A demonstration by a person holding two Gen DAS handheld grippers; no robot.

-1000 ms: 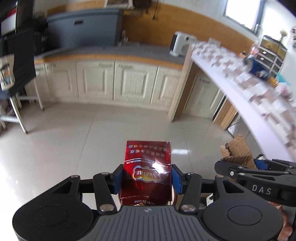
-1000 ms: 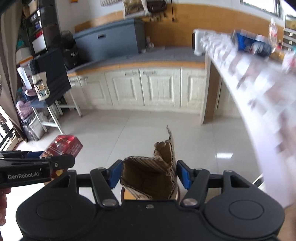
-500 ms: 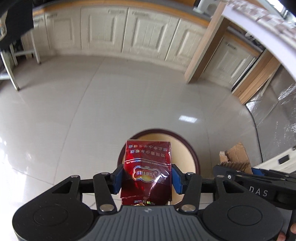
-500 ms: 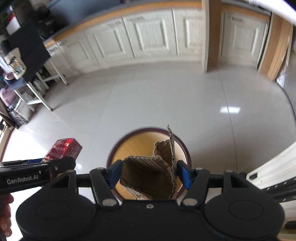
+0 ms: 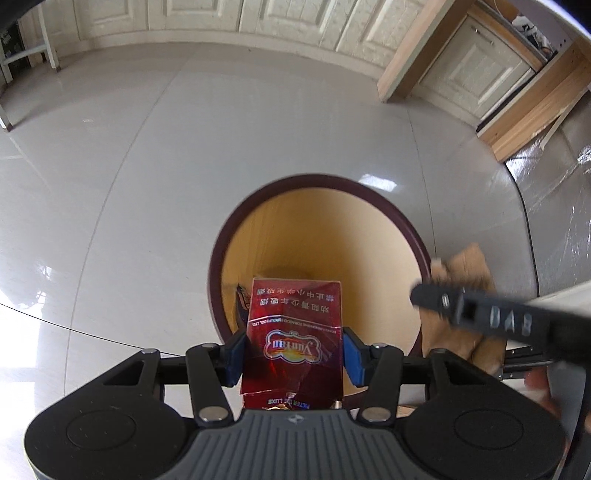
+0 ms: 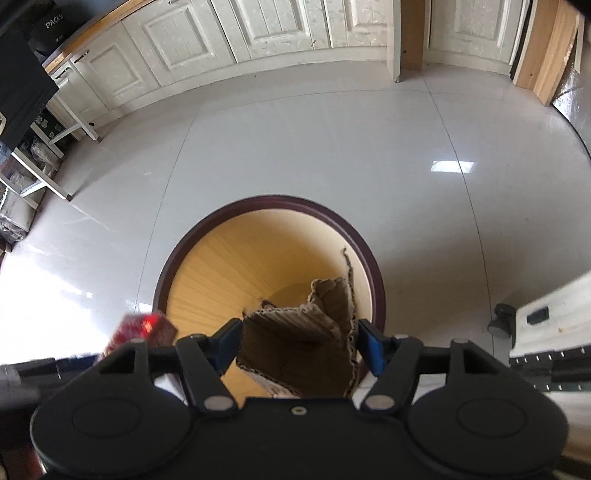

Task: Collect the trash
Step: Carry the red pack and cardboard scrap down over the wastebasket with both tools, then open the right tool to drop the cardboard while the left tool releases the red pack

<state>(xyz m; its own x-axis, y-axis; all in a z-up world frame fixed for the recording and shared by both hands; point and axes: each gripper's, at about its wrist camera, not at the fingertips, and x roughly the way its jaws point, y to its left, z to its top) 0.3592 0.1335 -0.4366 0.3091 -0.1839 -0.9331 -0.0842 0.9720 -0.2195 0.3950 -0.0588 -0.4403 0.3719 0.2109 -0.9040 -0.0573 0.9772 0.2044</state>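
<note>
From my left wrist camera I see the left gripper [image 5: 293,353] clamped on a red cigarette pack [image 5: 293,328], held just above the open mouth of the round bin [image 5: 221,254], whose dark rim and yellow inner wall fill the middle of the view. The pack's print reads upside down: "FILTER DE LUXE" near the bottom, a gold logo I cannot make out, and Chinese characters along the far edge. Only this view shows the blurred side of the right gripper [image 5: 480,314] with raised letters "DAS" and a piece of cardboard [image 5: 465,266] behind it. My right wrist camera shows the right gripper [image 6: 299,345] with the torn corrugated cardboard [image 6: 299,350] between its blue pads over the same bin [image 6: 166,273]; its jaws have just been opening, and I cannot tell whether the pads press it. Only here I read "PACK" on a dark box [image 6: 51,27] at top left, and the cigarette pack [image 6: 142,328] appears as a red blur.
</note>
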